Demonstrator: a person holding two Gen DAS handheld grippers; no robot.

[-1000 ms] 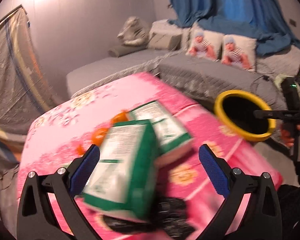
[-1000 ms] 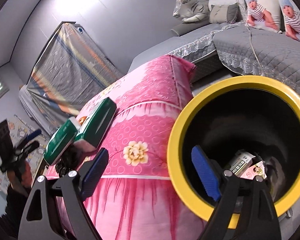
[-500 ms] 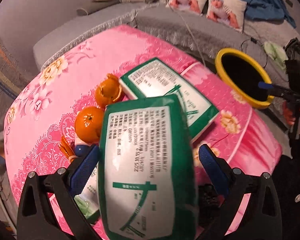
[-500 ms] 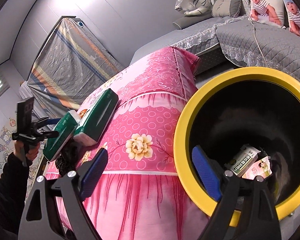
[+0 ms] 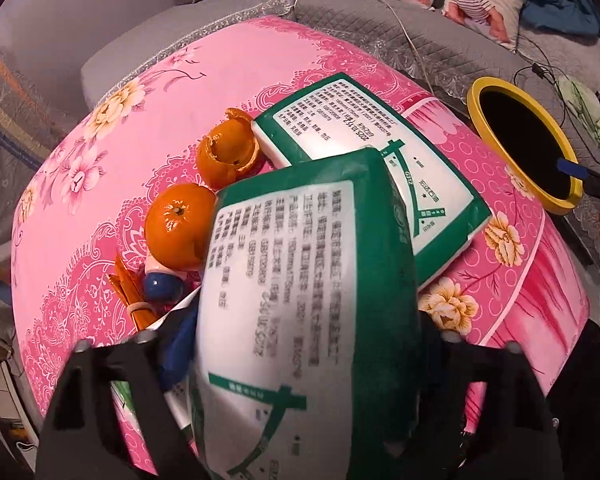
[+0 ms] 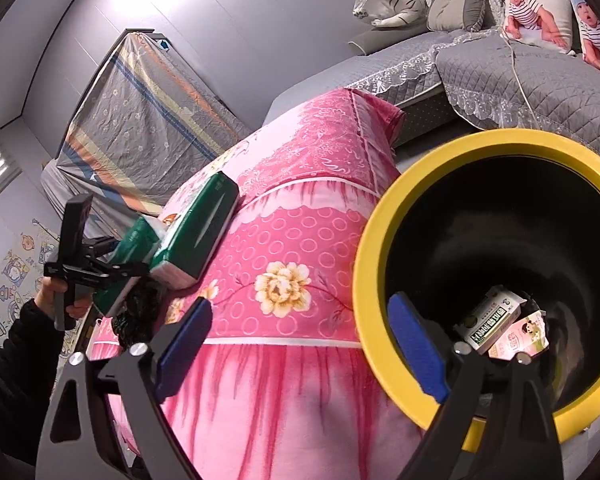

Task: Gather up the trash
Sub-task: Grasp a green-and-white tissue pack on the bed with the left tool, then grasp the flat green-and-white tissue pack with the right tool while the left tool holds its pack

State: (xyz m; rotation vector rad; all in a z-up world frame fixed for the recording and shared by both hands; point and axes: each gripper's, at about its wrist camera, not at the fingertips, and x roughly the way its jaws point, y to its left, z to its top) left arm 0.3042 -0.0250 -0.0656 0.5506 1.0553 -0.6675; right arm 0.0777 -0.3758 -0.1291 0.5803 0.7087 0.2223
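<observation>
My left gripper [image 5: 300,360] is shut on a green and white tissue pack [image 5: 304,300], held over the pink floral table [image 5: 148,112]; the pack hides the fingertips. It also shows in the right wrist view [image 6: 132,248]. A second tissue pack [image 5: 376,160] lies on the table. An empty orange peel [image 5: 228,152], a whole orange [image 5: 178,224], a blue-capped item [image 5: 162,284] and orange wrappers [image 5: 130,296] lie left of it. My right gripper [image 6: 300,344] is open, one finger inside the yellow-rimmed black bin [image 6: 380,248], which holds small cartons [image 6: 496,324].
A grey sofa [image 5: 380,36] with baby-print cushions [image 5: 480,4] runs behind the table. The bin [image 5: 520,136] stands at the table's right end. A black crumpled bag [image 6: 140,312] hangs at the table's near edge. A covered frame [image 6: 148,112] leans on the wall.
My left gripper has closed on the near tissue pack and tilted down towards the table. My right gripper stayed open at the bin rim, shifting slightly.
</observation>
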